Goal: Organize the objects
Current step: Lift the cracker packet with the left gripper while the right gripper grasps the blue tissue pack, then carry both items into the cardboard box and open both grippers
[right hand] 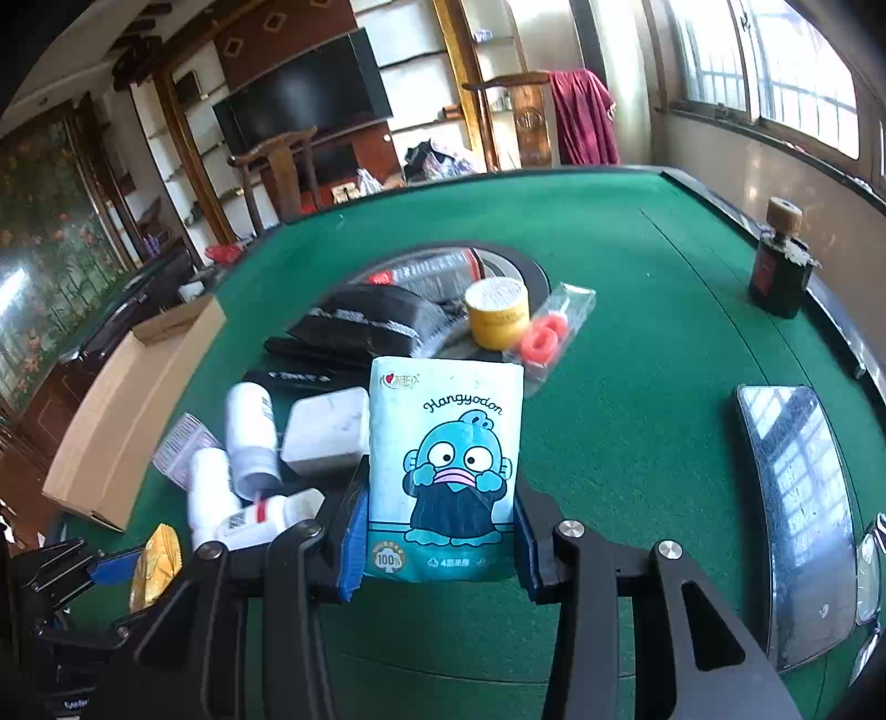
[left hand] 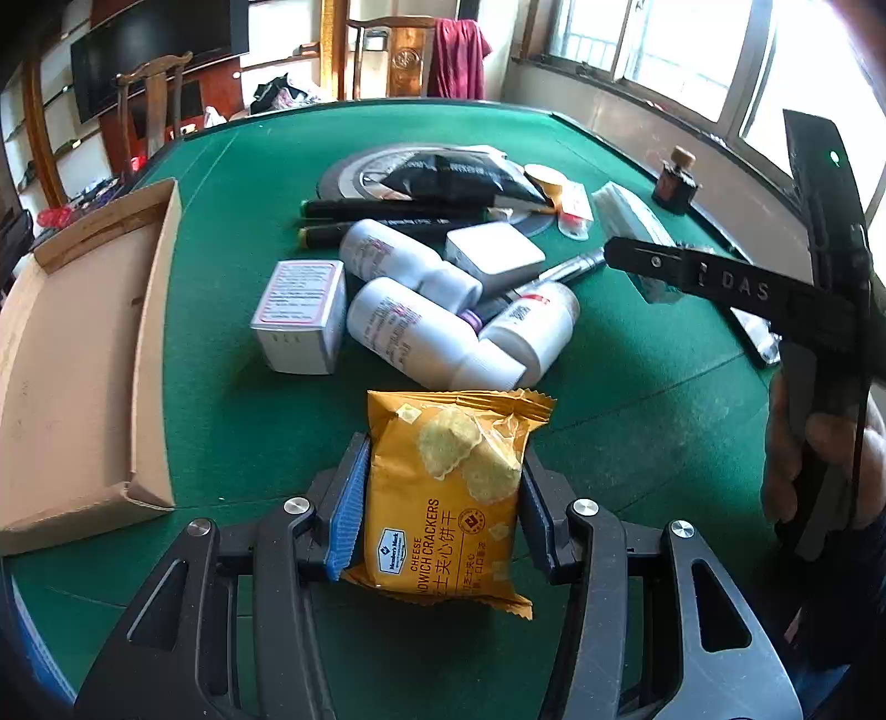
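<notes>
While the left gripper [left hand: 440,498] clamps a yellow cracker packet [left hand: 448,498] and the right gripper [right hand: 443,526] a pale-blue tissue pack [right hand: 446,471], cluttered green felt table [left hand: 238,343] fronts sunlit windows [left hand: 664,50].

Cardboard tray [left hand: 83,360] lies left of the bottles [left hand: 421,327].

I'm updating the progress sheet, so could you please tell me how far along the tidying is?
Done: nothing; the cardboard box looks empty. In hand: the left gripper clamps the cracker packet, the right gripper the tissue pack. Left: the white bottles, charger and markers on the table.
</notes>
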Demonstrator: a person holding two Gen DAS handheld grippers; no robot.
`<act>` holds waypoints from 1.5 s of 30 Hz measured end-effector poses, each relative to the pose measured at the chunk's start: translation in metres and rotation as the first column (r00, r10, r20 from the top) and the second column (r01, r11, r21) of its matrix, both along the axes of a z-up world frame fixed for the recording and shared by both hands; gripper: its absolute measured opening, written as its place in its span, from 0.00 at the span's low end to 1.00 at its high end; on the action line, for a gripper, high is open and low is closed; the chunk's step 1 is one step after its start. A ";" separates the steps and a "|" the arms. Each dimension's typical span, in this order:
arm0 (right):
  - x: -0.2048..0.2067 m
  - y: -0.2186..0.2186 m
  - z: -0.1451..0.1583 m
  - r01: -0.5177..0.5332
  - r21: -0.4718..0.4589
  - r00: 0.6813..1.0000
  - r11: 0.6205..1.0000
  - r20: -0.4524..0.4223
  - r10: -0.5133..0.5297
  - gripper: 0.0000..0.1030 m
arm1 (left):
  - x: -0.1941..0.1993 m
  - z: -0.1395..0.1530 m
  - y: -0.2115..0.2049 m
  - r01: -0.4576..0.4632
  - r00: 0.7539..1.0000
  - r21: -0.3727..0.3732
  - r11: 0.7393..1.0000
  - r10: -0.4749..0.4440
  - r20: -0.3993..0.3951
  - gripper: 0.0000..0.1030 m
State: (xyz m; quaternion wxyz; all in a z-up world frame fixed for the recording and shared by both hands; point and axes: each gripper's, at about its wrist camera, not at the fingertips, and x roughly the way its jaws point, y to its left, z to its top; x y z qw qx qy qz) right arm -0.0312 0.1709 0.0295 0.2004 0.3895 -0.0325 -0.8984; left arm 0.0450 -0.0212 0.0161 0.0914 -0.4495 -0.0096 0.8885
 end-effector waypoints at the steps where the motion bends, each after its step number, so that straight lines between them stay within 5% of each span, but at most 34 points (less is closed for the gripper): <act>1: 0.001 -0.001 0.001 -0.003 0.002 1.000 1.000 -0.009 0.003 0.41 | 0.000 0.001 -0.001 -0.003 1.000 0.001 1.000 0.003 -0.002 0.48; 12: 0.004 -0.008 0.002 -0.022 0.020 0.999 1.000 -0.023 0.023 0.42 | 0.003 -0.007 -0.010 -0.029 0.999 0.022 0.999 0.028 0.033 0.47; 21: 0.003 -0.008 0.000 -0.029 0.018 1.000 0.999 -0.011 0.030 0.42 | 0.014 -0.011 -0.006 -0.004 1.000 -0.063 0.998 0.006 0.031 0.51; 25: 0.004 -0.009 0.000 -0.037 0.017 0.999 0.999 -0.016 0.037 0.42 | 0.016 -0.012 -0.007 -0.009 1.000 -0.061 0.998 0.010 0.018 0.44; 45: 0.024 -0.043 0.022 -0.139 0.004 0.988 0.990 -0.072 0.139 0.42 | 0.034 0.038 -0.074 -0.127 0.983 0.124 0.984 0.142 -0.118 0.44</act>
